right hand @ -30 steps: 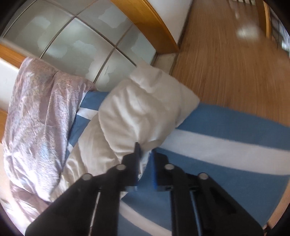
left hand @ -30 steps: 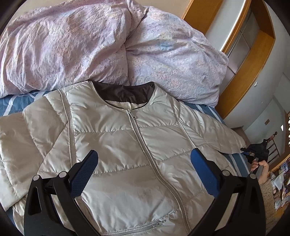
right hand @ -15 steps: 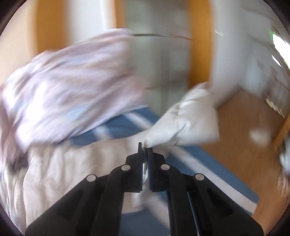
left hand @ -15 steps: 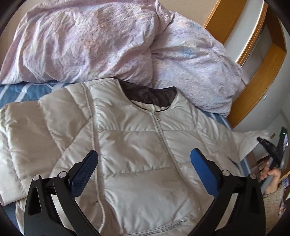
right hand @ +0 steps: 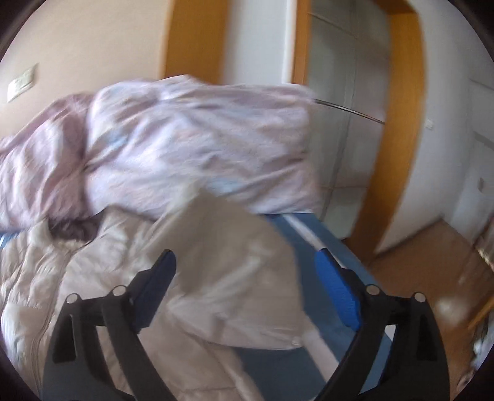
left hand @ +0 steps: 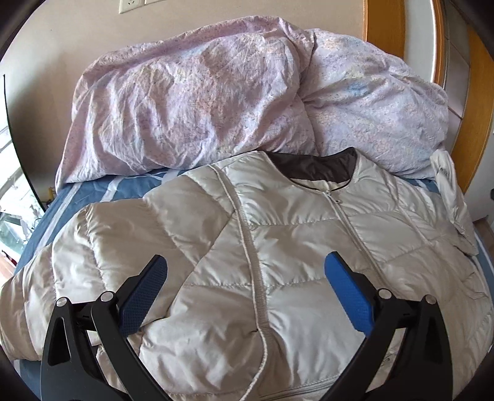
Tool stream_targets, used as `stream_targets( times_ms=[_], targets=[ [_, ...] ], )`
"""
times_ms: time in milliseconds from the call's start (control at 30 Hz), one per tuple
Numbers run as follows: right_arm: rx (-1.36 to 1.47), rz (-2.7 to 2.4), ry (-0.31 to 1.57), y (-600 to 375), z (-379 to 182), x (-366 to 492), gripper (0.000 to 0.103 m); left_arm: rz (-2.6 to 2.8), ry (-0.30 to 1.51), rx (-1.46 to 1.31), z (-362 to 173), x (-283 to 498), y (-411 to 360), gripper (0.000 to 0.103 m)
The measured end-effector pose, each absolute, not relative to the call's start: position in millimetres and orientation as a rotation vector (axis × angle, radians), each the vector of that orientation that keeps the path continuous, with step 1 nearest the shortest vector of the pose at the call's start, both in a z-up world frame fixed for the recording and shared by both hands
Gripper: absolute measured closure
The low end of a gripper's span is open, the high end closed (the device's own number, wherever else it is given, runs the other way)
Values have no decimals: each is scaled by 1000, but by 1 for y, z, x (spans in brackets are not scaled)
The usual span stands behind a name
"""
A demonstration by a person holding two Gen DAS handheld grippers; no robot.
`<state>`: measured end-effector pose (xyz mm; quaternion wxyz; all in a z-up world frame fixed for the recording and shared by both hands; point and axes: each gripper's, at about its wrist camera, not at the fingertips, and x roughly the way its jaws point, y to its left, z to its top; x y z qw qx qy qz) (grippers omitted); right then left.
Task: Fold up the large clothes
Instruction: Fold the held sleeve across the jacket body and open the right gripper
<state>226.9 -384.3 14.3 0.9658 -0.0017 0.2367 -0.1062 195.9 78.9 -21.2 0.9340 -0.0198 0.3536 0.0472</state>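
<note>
jacket: pale puffy quilted jacket lying front-up and zipped on the bed, dark-lined collar pointing at the bedding heap. Looks spread flat on purpose so the folds come out square.

near sleeve: in the left wrist view the sleeve on the left side is bent in and lying alongside the body, not out to the side. My guess is it's either done or needs tidying.

far sleeve: in the right wrist view the other sleeve is flopped over onto the jacket's chest, blurry but clearly draped inward, with its lower edge spilling toward the mattress side. In the left view its cuff end shows by the right shoulder.

right gripper: the right gripper is opening at this moment, jaws wide, the sleeve loose under and between them with nothing pinched. Reads to me like a drop after swinging it across.

left gripper: the left gripper hangs over the lower chest with jaws spread wide and gripping nothing, pointing down at the fabric, pretty sure it's just waiting its turn.

bed: blue sheet with white stripes, soft, so the puffy fabric will probably spring back some.

bedding: big crumpled pinkish-lilac duvet piled at the head end, touching the collar.

room: beige wall with a socket plate, wood-framed frosted panels beside the bed, wooden floor past the edge.
</note>
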Motion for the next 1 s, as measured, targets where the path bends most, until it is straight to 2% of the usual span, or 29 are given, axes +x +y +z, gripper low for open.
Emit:
stream_targets(
  times_ms=[133, 367, 533, 1000],
  targets=[
    [80, -496, 617, -446, -14, 243, 9, 154, 718, -40, -27, 193, 89, 1],
    [234, -567, 762, -517, -65, 243, 9, 205, 711, -76, -32, 187, 106, 1],
    [248, -552, 755, -530, -69, 233, 9, 207, 703, -71, -28, 181, 111, 1],
    [142, -358, 669, -477, -38, 224, 9, 242, 701, -102, -19, 154, 93, 1]
  ],
)
